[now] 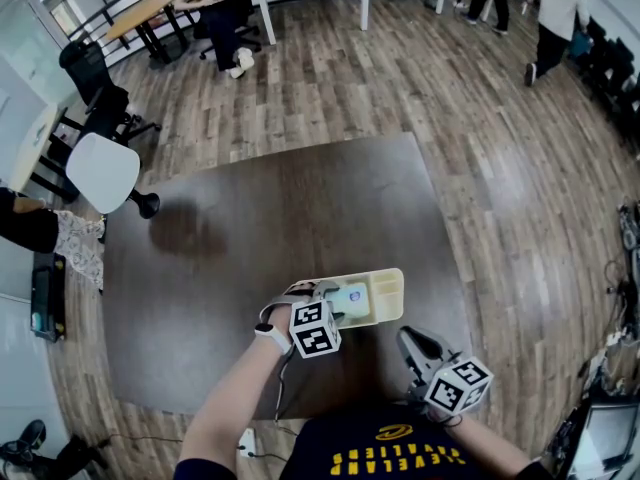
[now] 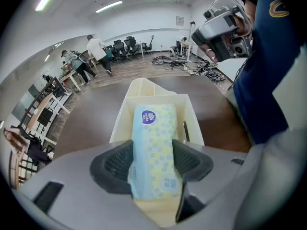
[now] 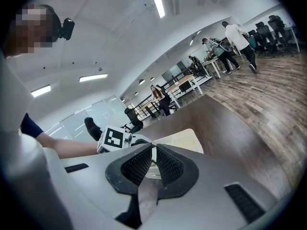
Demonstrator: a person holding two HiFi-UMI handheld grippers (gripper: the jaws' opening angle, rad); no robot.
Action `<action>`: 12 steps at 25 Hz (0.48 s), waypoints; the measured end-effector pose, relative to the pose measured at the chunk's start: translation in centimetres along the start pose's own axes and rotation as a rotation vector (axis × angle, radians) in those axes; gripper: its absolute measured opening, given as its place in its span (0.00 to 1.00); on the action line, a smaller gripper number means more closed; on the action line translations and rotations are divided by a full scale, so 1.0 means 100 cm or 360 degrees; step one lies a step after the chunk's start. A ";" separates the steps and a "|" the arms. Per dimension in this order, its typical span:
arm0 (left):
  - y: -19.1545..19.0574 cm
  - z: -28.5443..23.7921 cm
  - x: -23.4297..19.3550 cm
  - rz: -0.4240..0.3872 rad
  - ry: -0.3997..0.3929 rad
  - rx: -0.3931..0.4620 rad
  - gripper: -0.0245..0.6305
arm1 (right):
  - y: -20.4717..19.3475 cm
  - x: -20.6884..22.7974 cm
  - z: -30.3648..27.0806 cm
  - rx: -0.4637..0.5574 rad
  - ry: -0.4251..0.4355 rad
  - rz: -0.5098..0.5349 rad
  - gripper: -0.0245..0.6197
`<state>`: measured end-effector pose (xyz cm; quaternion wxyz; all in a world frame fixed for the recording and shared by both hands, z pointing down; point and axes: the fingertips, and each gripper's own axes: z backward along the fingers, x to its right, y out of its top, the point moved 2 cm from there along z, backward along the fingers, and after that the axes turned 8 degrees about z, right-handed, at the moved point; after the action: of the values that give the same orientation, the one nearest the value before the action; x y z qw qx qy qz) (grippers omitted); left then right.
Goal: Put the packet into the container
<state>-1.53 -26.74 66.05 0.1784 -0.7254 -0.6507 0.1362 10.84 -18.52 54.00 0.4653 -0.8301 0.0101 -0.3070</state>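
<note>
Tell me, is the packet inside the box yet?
Partly in. The packet reaches into the container, but the left gripper pinches its near end between its fingers.

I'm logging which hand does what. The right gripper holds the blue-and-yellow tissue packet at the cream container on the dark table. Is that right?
No, wrong gripper. The left gripper holds the blue-and-yellow tissue packet at the cream container on the dark table; the left gripper view shows it between that gripper's jaws. The right gripper holds nothing.

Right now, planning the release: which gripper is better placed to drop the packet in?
Left: left gripper holds the tissue packet at the cream container; right gripper is back, empty.
</note>
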 end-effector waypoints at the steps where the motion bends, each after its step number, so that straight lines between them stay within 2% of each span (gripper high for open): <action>1: 0.000 0.001 -0.001 0.0010 0.0010 0.0015 0.41 | 0.000 0.000 0.000 -0.0002 0.0000 0.0001 0.09; 4: 0.000 0.005 -0.005 0.0064 0.0052 0.0057 0.45 | 0.002 0.001 0.000 -0.0001 0.0001 0.0005 0.09; 12: -0.001 0.034 -0.012 0.0235 0.0203 0.0196 0.45 | 0.000 -0.001 -0.002 -0.0001 0.0009 0.0001 0.09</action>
<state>-3.23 -27.68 62.99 0.2533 -0.7662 -0.5731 0.1423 10.68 -18.64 54.09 0.4651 -0.8294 0.0117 -0.3094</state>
